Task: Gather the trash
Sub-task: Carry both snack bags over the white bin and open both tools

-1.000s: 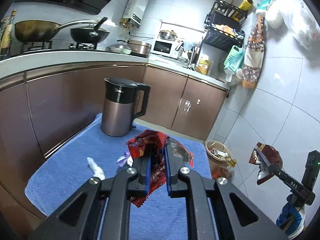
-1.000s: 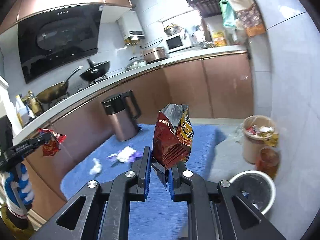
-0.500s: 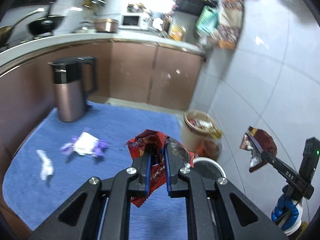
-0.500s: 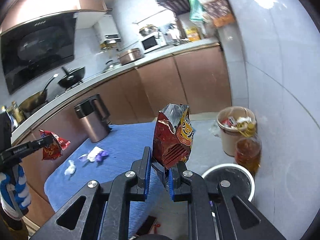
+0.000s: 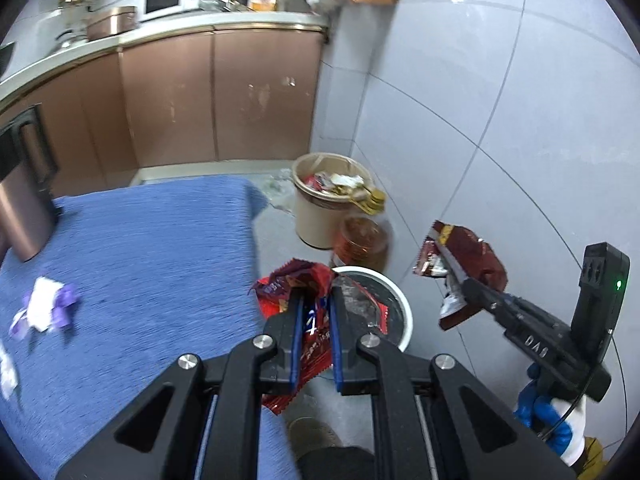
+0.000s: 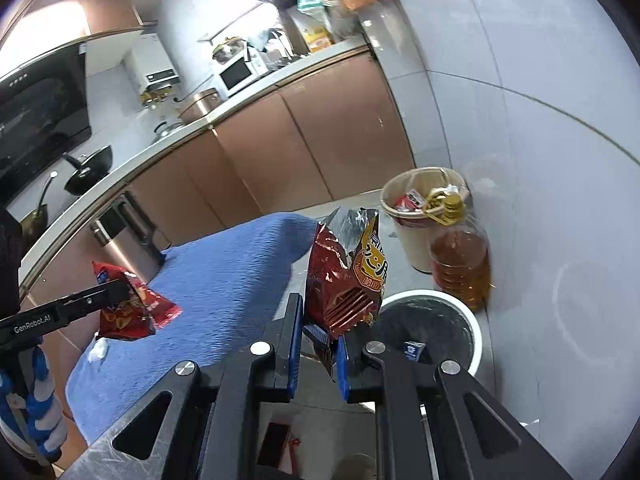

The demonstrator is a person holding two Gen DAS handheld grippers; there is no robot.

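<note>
Blue-towelled table (image 5: 152, 248) at left; on the floor just off its right edge stands a white-rimmed bin (image 6: 436, 328) with a dark liner, a small carton already lying inside.

Beyond it, a full beige bin (image 6: 424, 216) and an oil bottle (image 6: 460, 264) against the tiled wall.

Right gripper (image 6: 316, 354): jaws closed on the bottom seam of a red-and-yellow snack bag (image 6: 344, 272), held upright above the near rim of the white bin.

Left gripper (image 5: 314, 340): jaws clamped on a crumpled red wrapper (image 5: 292, 284), its tip over the same bin's left rim.

Purple-and-white scrap (image 5: 46, 308) left on the towel.

Judgement: step in hand is the drop. Bring each wrapper over the liner's centre before letting go; light foil can drift or catch the rim. Release one at a time, low.
</note>
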